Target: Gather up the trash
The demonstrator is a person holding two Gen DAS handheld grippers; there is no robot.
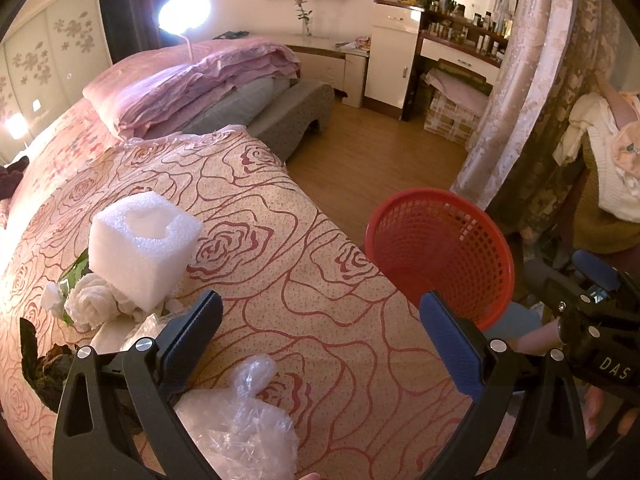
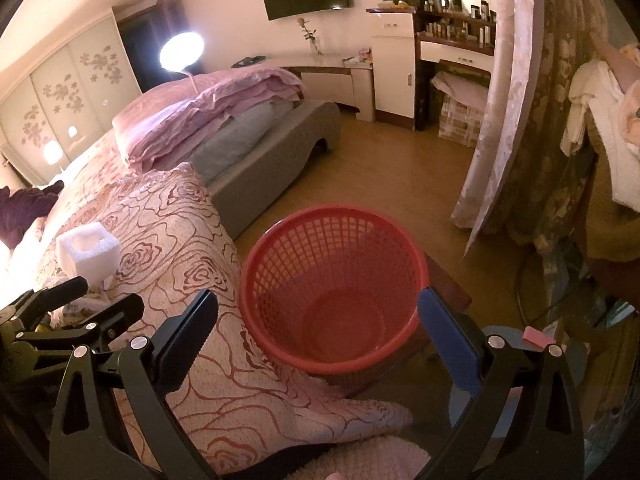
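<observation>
A red mesh basket (image 1: 440,252) (image 2: 336,288) stands beside the bed, empty inside. On the rose-patterned bedspread (image 1: 280,240) lie a white foam block (image 1: 140,248) (image 2: 88,250), a crumpled clear plastic bag (image 1: 244,424), white tissue wads (image 1: 90,304) and dark scraps (image 1: 44,364). My left gripper (image 1: 322,312) is open and empty above the bedspread, with the plastic bag just below its jaws. My right gripper (image 2: 318,312) is open and empty, hovering over the basket's near rim. The left gripper also shows in the right wrist view (image 2: 96,300).
The wooden floor (image 2: 400,168) lies beyond the basket. A grey bed frame (image 2: 280,152) with folded pink bedding (image 2: 208,112) is behind. Curtains (image 2: 520,100) hang at the right, a white dresser (image 2: 394,68) at the back, a bright lamp (image 2: 182,50) at the far left.
</observation>
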